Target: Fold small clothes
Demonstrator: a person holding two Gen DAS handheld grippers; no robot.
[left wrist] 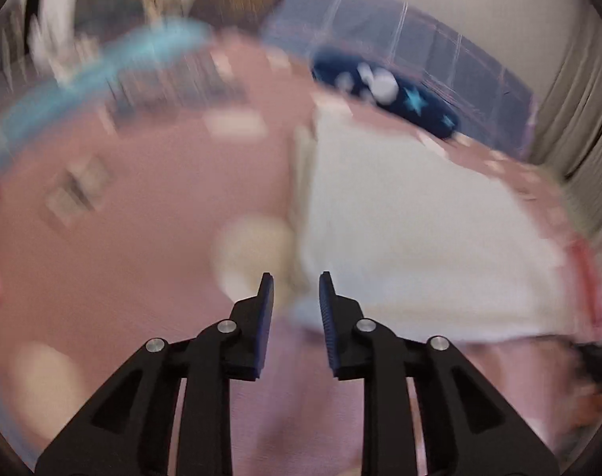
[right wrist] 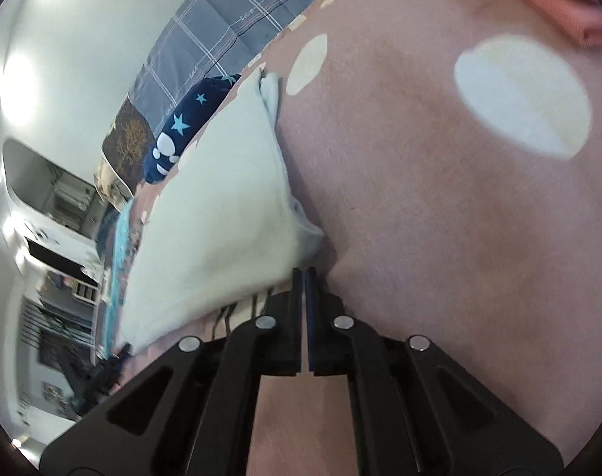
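Though left view blurred, left tool (left wrist: 296,281) spread; right tool (right wrist: 304,273) pressed together beside white garment (right wrist: 213,214), grip unclear.

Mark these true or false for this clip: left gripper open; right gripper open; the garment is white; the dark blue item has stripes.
1. The left gripper is open. True: its fingers stand apart with nothing between them.
2. The right gripper is open. False: its fingers are nearly together, by the corner of the white garment.
3. The garment is white. True.
4. The dark blue item has stripes. False: it shows light blue stars and white shapes.
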